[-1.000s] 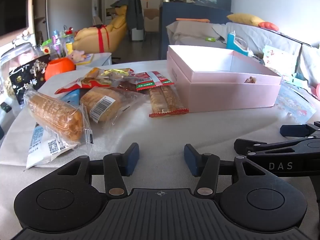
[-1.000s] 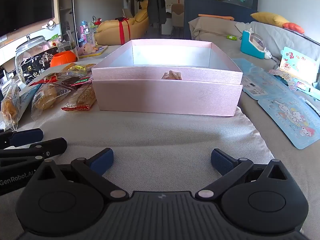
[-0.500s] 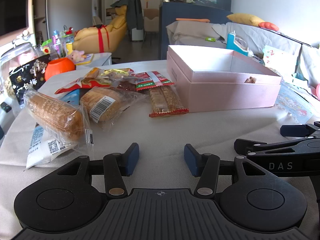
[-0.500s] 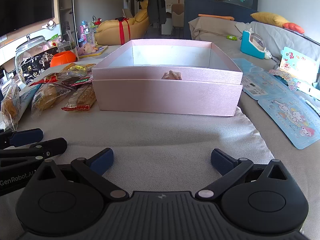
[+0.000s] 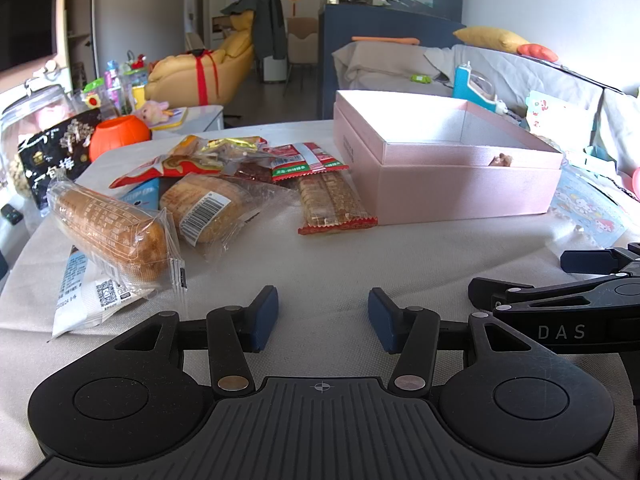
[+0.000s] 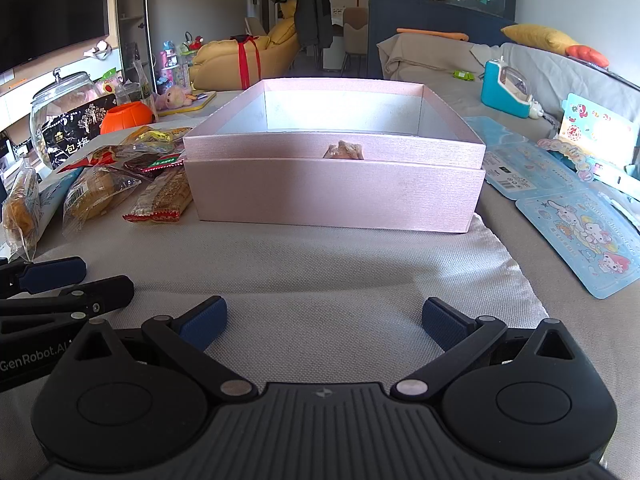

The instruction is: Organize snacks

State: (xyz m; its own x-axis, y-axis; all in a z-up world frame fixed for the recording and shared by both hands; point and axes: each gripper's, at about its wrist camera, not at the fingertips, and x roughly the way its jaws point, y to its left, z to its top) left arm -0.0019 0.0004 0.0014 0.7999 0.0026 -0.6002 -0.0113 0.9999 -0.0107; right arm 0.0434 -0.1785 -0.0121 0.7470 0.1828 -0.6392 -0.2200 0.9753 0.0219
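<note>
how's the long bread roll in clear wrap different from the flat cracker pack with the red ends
The long bread roll in clear wrap is thick and rounded; the flat cracker pack with red ends is thin and rectangular. The roll rests on other packets at the pile's left edge; the cracker pack lies flat on the cloth beside the pink box. Both are sealed in see-through wrappers, outside the box, ungripped.

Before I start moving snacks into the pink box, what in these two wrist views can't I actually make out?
- Pink box floor: right wrist view, near wall hides it; left wrist view, glare washes it out.
- Blue packet: left wrist view, mostly buried under the bread packs.
- Snack pile's left end: right wrist view, cut off by the frame edge.
- Small brown tab on the box front: both views, too small to identify.
</note>
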